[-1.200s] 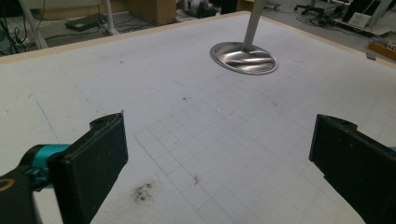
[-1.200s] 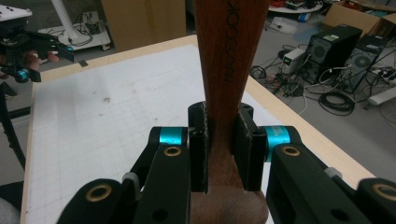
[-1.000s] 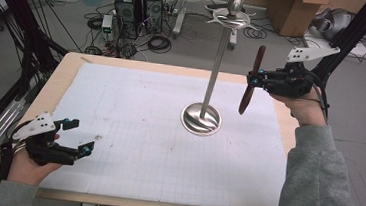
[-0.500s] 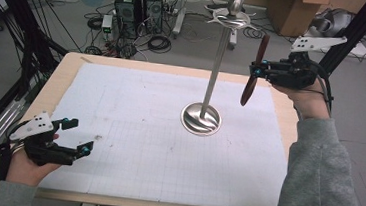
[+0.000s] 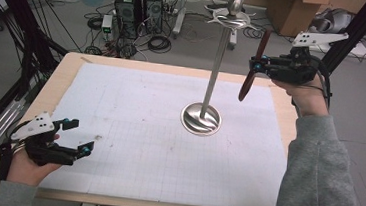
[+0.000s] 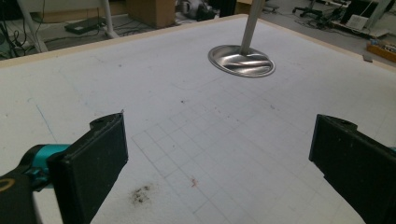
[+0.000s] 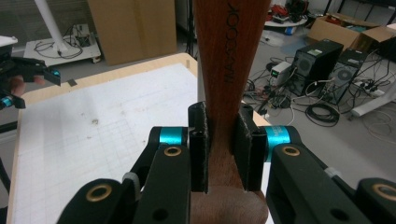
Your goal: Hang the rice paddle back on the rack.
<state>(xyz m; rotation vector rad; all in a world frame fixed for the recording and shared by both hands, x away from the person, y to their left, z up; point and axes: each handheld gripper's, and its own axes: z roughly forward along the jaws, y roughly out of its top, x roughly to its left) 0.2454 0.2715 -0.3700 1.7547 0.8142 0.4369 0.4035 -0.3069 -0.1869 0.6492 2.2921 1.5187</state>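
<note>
1. The right gripper holds a wooden utensil up in the air, beside the head of the metal stand. The height suggests that the utensil is meant to be hung on one of the curved hooks at the top.

2. The jaws of the right gripper are clamped tight on the utensil. In the right gripper view the two black pads press on the narrow waist of the wood, where the flat handle gives them two parallel faces and leaves both ends free.

3. In the high view the utensil hangs slightly tilted, its darker lower end pointing down at the table and its upper end level with the hooks. Whether that upper end has a hole or loop cannot be told.

4. The stand sits on its round base near the middle of the white gridded mat. Its thin pole looks easy to tip, so an approach from the side at hook height is likely safer than pushing against it.

5. The left gripper rests low at the near left corner of the table, well apart from the stand. Its jaws stand wide open with nothing between them; the left gripper view shows bare mat between the pads. It seems parked there, free to steady the base if needed.
</note>
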